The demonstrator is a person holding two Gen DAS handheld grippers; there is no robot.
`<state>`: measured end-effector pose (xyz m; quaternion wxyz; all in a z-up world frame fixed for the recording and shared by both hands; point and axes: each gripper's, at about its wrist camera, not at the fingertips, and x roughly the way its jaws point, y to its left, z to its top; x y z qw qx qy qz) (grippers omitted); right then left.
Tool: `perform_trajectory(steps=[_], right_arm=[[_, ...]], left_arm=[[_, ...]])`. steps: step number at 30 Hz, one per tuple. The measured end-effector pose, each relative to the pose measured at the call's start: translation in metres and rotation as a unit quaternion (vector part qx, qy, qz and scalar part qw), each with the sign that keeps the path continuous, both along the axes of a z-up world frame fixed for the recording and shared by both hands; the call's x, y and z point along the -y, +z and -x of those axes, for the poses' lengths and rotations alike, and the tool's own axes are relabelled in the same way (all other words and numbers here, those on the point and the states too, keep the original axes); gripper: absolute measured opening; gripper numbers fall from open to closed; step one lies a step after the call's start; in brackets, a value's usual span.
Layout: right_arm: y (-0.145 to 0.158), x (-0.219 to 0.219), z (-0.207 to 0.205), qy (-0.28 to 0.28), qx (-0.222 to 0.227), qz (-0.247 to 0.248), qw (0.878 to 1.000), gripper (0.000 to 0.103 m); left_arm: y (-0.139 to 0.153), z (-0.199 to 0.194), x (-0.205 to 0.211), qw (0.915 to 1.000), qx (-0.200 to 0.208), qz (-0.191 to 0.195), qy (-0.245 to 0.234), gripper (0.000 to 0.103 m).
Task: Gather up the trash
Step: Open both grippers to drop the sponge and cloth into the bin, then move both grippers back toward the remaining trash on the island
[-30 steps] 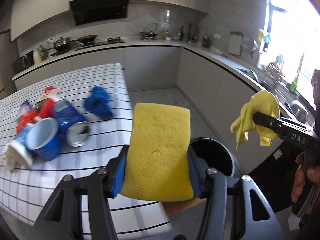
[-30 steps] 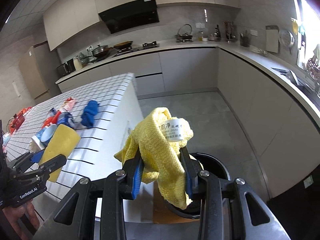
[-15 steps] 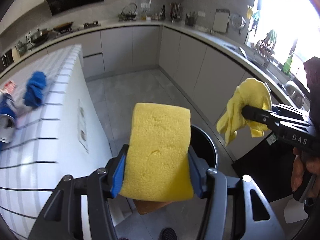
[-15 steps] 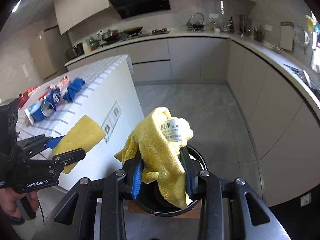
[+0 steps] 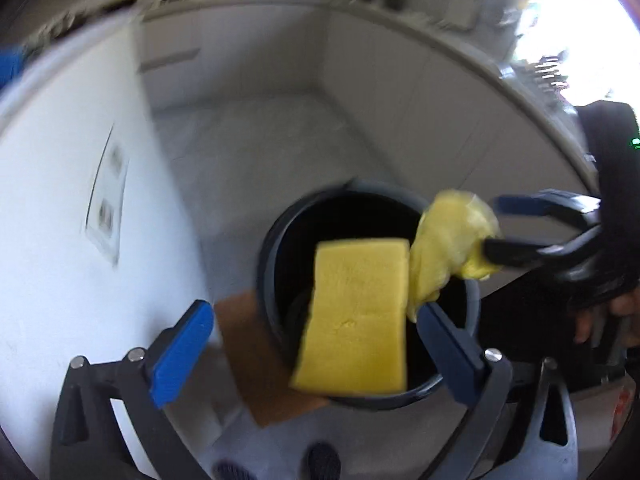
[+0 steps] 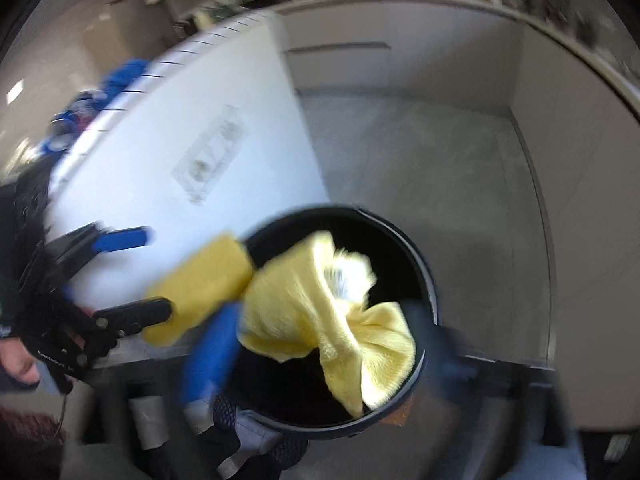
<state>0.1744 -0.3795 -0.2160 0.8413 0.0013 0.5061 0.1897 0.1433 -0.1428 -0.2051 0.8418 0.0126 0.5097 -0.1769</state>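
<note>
Grey kitchen floor and pale cabinet fronts frame a dark round trash bin point(image 5: 368, 292) standing at the foot of a white island point(image 5: 60, 200), where two hand-held grippers meet over its mouth. Left gripper point(image 5: 312, 328) has just been opening: its blue pads point(image 5: 180, 350) stand wide apart, and the yellow sponge point(image 5: 356, 316) hangs loose between them, touching neither, directly above the bin's opening. Right gripper point(image 6: 320, 356) has likewise just sprung wide; the yellow cloth point(image 6: 332, 312), with a white label showing in its folds, spreads free over the bin's dark interior, gripped by nothing. Both tools point steeply down, apparently so that the released pieces fall inside rather than onto the floor. Only the right wrist view shows what is left to collect: blue items point(image 6: 120, 76) lying far off on the island's striped top. Only the left wrist view shows a brown board point(image 5: 256, 356) under the bin's near left side. Motion blur smears both pictures.
</note>
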Motion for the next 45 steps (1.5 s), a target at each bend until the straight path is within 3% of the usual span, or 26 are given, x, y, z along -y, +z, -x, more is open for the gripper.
perform_trajectory(steps=[2, 5, 12, 20, 27, 35, 45], right_arm=[[-0.005, 0.012, -0.007, -0.026, -0.008, -0.001, 1.000, 0.103], [0.005, 0.022, -0.006, -0.050, 0.005, -0.001, 0.999, 0.103], [0.023, 0.020, 0.005, -0.076, 0.025, 0.028, 0.996, 0.103], [0.053, 0.014, 0.029, -0.118, 0.058, 0.043, 0.990, 0.103], [0.074, 0.002, 0.046, -0.120, 0.074, 0.043, 0.989, 0.103], [0.112, -0.016, 0.060, -0.120, 0.109, 0.042, 0.986, 0.103], [0.150, -0.061, 0.067, -0.103, 0.142, 0.033, 0.984, 0.103]], left_arm=[[-0.007, -0.001, -0.012, 0.9990, -0.021, -0.014, 0.037, 0.102], [0.003, 0.008, -0.017, 0.9979, 0.000, -0.043, 0.048, 0.102], [0.027, 0.016, -0.009, 0.9964, 0.027, -0.060, 0.054, 0.102], [0.057, 0.027, -0.001, 0.9956, 0.051, -0.054, 0.058, 0.103], [0.079, 0.031, -0.008, 0.9935, 0.076, -0.052, 0.067, 0.103], [0.119, 0.044, -0.033, 0.9883, 0.115, -0.033, 0.095, 0.103], [0.143, 0.052, -0.080, 0.9802, 0.143, -0.026, 0.134, 0.103]])
